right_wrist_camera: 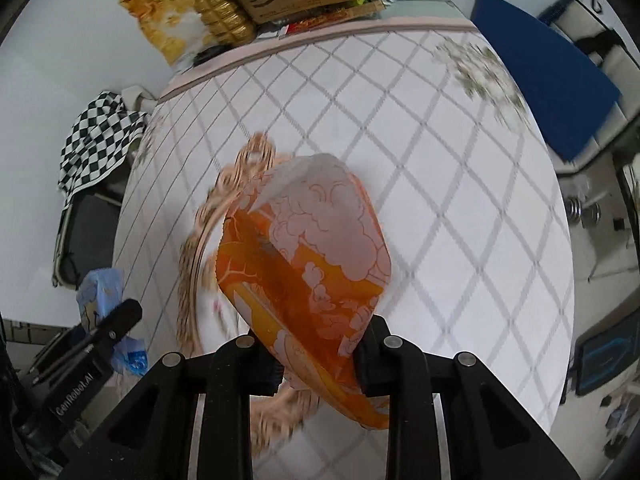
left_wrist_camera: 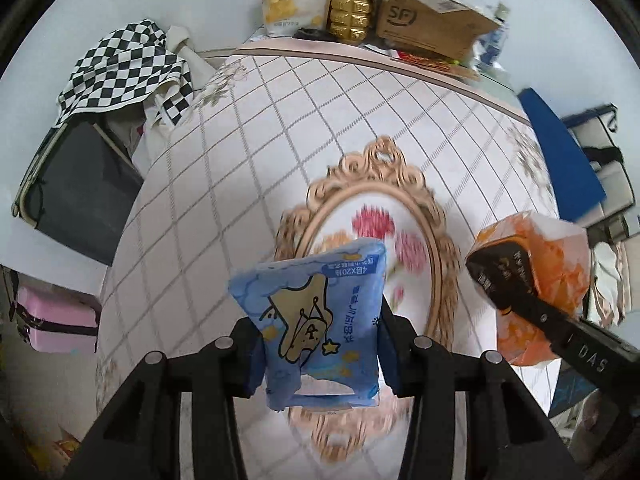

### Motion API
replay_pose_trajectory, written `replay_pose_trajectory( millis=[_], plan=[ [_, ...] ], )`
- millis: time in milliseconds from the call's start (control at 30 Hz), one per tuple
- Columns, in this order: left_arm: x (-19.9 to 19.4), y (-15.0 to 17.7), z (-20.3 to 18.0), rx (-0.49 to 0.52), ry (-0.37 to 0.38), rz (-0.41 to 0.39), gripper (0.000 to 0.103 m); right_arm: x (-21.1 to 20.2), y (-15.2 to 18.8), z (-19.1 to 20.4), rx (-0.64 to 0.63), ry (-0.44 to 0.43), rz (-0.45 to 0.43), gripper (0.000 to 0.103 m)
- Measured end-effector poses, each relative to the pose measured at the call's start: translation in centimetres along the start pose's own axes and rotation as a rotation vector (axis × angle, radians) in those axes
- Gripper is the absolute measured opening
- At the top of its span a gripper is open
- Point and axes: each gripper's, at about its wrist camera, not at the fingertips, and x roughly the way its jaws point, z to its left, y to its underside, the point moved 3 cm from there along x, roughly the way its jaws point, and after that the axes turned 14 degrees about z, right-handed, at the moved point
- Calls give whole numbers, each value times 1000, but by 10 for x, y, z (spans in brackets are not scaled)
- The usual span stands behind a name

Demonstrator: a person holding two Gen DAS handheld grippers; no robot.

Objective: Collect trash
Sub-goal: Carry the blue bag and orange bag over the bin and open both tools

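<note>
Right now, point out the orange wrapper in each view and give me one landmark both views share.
Left wrist: the orange wrapper sits at the right edge, clamped in the right gripper.
Right wrist: it fills the centre, above the fingers.
Shared landmark: the gold-framed oval tray on the table beneath.

Orange wrapper (right_wrist_camera: 316,276) clamped in right claw (right_wrist_camera: 318,364) above table (right_wrist_camera: 460,240)

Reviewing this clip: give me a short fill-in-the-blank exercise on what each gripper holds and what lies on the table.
1. The left gripper is shut on a ____ tissue pack.
2. The right gripper is shut on an ____ and white wrapper.
3. Below both lies an ornate tray on the ____-patterned tablecloth.

Missing words: blue; orange; grid
</note>
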Motion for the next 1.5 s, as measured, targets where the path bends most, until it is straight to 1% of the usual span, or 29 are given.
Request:
replay_pose_trajectory(
  millis=[33,100,133,167,200,300,400,533,567,600,700,800,833,867,900,933,1000,1133,1167,1200,1233,1300,1333,1400,1433,1500],
  plan=[
    [-3,12,2,7,4,2,42,-3,23,0,5,-9,2,28],
    [-12,42,6,25,15,5,42,-6,51,-1,7,-12,5,28],
    [-15,56,8,33,21,10,42,-8,76,-1,11,-14,6,27],
    [-19,70,10,43,27,11,42,-10,93,-1,15,-20,7,27],
    [-24,88,15,52,33,9,42,-12,108,-2,15,-26,11,27],
    [-37,131,27,75,58,0,42,-21,175,2,19,-39,5,27],
    [-52,178,45,107,82,-20,42,-28,231,7,19,-38,-10,27],
    [-67,236,69,145,112,-27,42,-37,320,17,48,-34,-41,27],
    [-70,250,74,156,116,-27,42,-39,348,20,68,-38,-46,27],
    [-73,267,81,166,124,-20,42,-40,365,21,81,-43,-47,27],
    [-73,302,95,169,140,12,42,-37,437,30,112,-69,-19,27],
    [-61,336,108,169,148,66,42,-27,485,37,111,-69,23,27],
    [-55,347,110,174,147,85,42,-20,506,37,118,-74,44,27],
    [-47,358,113,178,144,108,42,-14,517,37,124,-76,57,27],
    [-37,371,118,176,141,136,42,-5,535,36,133,-77,78,27],
    [-27,380,121,171,136,158,42,2,543,34,139,-81,91,27],
    [-1,402,129,153,120,216,42,28,570,29,154,-91,150,27],
    [56,437,140,95,126,328,42,76,603,14,178,-105,228,27],
    [77,445,141,75,143,361,42,94,612,8,185,-110,250,27],
    [92,451,141,67,146,379,42,114,619,1,198,-121,271,27],
    [114,458,140,53,146,404,42,132,625,-6,211,-129,286,27],
    [151,465,138,39,154,433,42,165,630,-19,230,-139,312,27],
    [172,468,137,29,146,446,42,193,635,-30,253,-156,322,27],
    [218,473,135,12,145,472,42,229,639,-42,268,-157,331,27],
    [237,475,135,-1,140,486,42,259,641,-52,279,-166,332,27],
    [283,479,136,-35,152,521,42,298,642,-63,286,-165,349,27]
  ],
)
